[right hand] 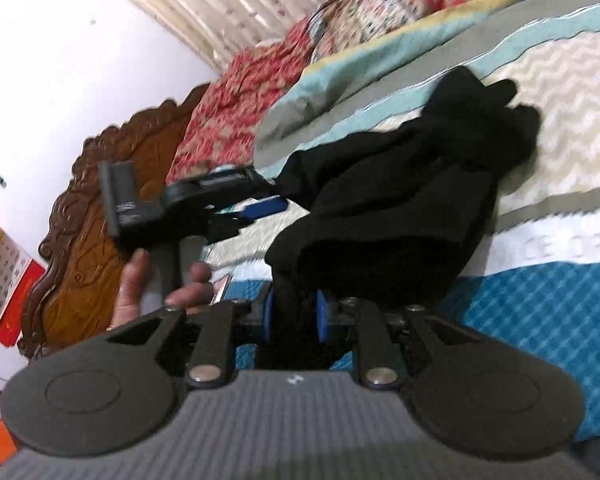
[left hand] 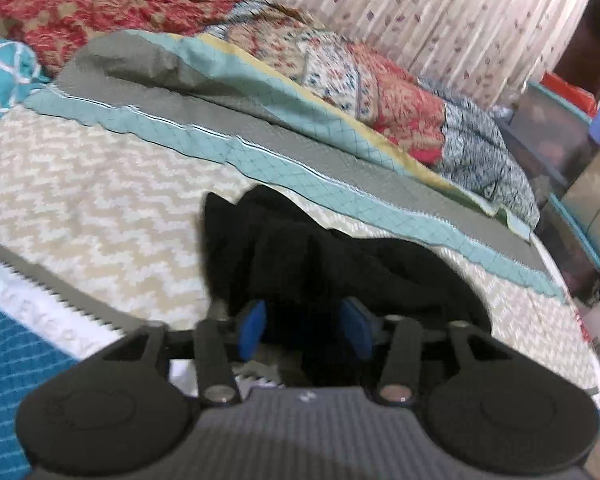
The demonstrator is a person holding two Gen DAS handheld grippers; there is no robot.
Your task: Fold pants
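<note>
- Blue pads (right hand: 322, 316) of my right gripper (right hand: 294, 316) clamp the black pants (right hand: 400, 200) at their near edge.
- My left gripper (left hand: 304, 326) pinches the same bunched pants (left hand: 300, 260), which lie on the bedspread (left hand: 100, 200).

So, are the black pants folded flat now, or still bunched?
Bunched: the black fabric pants lie in a crumpled heap on the zigzag-patterned bedspread, with both claws gripping them.

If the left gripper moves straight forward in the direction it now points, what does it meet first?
The left gripper would meet first the crumpled black fabric pants, which already lie between its blue finger pads; whether the pads touch them is unclear.
</note>
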